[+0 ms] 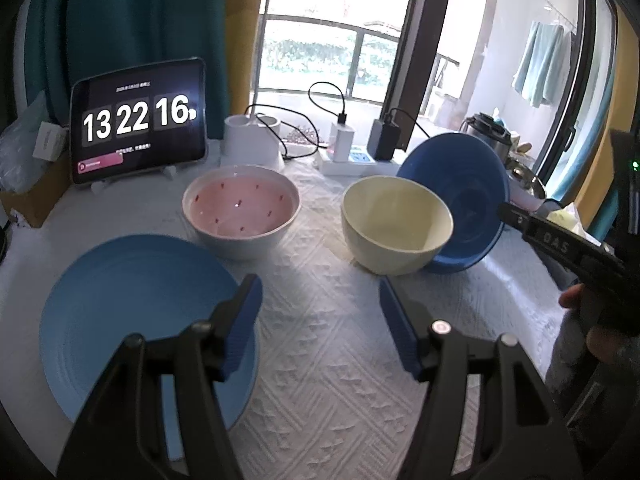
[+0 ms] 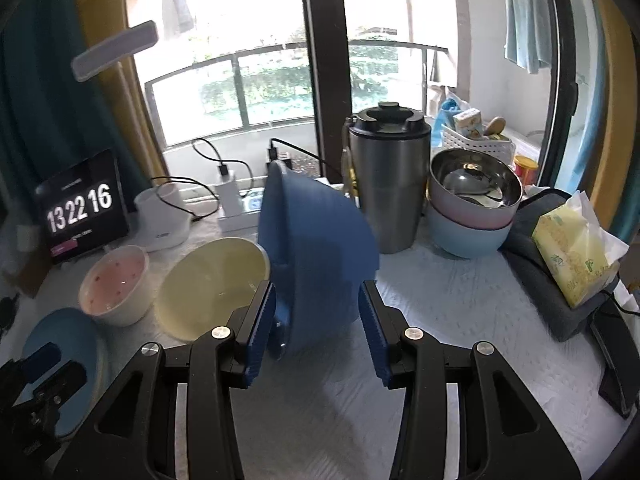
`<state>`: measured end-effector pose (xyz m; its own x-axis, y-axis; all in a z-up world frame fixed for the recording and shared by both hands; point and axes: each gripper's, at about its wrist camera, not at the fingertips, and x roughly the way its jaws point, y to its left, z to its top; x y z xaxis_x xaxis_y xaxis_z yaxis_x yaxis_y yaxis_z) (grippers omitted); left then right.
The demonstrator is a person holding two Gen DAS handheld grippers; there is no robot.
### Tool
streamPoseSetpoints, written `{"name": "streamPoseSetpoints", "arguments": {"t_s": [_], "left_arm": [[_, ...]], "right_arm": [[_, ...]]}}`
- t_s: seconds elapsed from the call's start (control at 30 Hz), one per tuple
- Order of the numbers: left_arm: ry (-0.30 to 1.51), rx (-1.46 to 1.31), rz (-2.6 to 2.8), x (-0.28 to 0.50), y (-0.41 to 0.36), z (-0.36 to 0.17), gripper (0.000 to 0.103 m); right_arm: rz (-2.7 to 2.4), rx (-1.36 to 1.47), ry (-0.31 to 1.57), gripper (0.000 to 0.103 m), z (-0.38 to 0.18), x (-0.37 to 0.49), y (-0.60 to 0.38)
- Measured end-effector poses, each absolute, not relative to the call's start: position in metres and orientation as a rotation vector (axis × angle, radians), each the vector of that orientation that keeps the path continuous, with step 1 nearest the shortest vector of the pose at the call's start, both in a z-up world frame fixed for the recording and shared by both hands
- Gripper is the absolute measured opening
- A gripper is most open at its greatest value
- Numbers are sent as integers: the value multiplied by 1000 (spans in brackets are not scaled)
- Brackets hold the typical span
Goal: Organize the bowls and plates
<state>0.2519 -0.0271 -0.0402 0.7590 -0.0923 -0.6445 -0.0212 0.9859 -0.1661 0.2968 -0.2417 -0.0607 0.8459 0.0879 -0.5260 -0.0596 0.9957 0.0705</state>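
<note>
Right tool (image 2: 318, 320) straddles tilted dark blue plate (image 2: 316, 240) over white cloth (image 2: 440, 308).

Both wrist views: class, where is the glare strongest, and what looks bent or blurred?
Left wrist view: the window is blown out white, the door frame bows with fisheye distortion. Right wrist view: the window glares too, and the tilted dark blue plate between the right tool fingers looks soft, slightly smeared.
</note>
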Motion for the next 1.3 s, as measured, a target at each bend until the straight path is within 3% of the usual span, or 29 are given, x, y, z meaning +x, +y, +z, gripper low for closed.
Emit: {"name": "streamPoseSetpoints", "arguments": {"t_s": [0.17, 0.23, 0.27, 0.3, 0.4, 1.3], "left_arm": [[716, -156, -38, 256, -35, -42, 63], [717, -152, -37, 258, -38, -42, 63], [717, -152, -40, 259, -41, -42, 63], [715, -150, -45, 259, -44, -42, 63], [706, -137, -60, 259, -53, -40, 63], [686, -39, -265, 272, -166, -46, 63]], "right_arm": [[82, 43, 571, 45, -67, 308, -245], [105, 54, 573, 37, -68, 309, -247], [116, 55, 577, 25, -70, 309, -248], [110, 49, 580, 19, -70, 310, -247], [101, 47, 582, 16, -73, 310, -252], [-47, 200, 629, 7, -96, 256, -380]]}}
